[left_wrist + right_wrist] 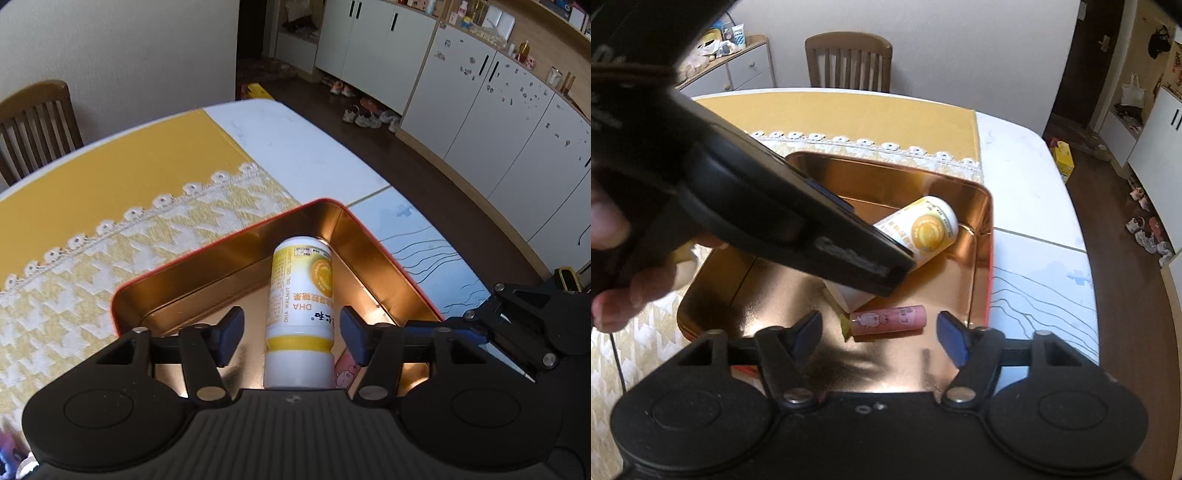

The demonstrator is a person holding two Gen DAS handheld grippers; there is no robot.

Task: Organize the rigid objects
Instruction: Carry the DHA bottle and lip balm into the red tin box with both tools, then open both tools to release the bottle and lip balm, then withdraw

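A white and yellow bottle [301, 295] lies on its side in a gold tin [207, 269] with a red outer rim. My left gripper [291, 332] is open and straddles the bottle's cap end, with narrow gaps at both pads. Beside the bottle lies a pink tube [345, 369]. In the right wrist view the pink tube [888, 319] lies crosswise on the tin's floor [775, 306], just ahead of my open right gripper [881, 334], whose pads stand clear of it. The left gripper's black body [775, 221] crosses this view and hides part of the bottle [923, 225].
The tin sits on a yellow-white lace-edged mat [129, 251] over a yellow cloth [110, 173]. A blue line-drawn mat [1041, 295] and the white tabletop [1019, 177] lie right of it. A wooden chair [849, 61] stands beyond the table. A person's hand [609, 229] is at the left.
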